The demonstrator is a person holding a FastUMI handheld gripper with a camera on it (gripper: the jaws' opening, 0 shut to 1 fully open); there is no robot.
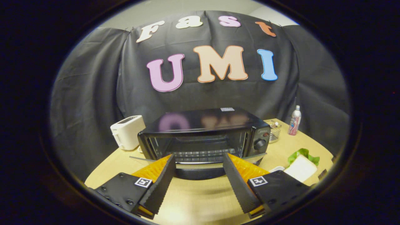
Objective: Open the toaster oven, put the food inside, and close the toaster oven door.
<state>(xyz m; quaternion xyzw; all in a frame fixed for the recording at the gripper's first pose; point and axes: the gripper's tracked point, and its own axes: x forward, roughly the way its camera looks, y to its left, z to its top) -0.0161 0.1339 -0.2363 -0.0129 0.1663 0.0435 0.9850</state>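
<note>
A round wooden table (203,193) sits before black cloth. At its middle stands a black toaster oven (203,134), its door (200,170) dropped open toward the viewer, rack visible inside, knobs on the right. A white toaster (127,132) stands just left of the oven. The gripper (198,161) is spread wide, holding nothing, its tips reaching the open door's edge. At the near right lies a sandwich (301,165) with lettuce. Farther right, behind it, stand a slim bottle (294,120) and a small wire basket (275,131).
</note>
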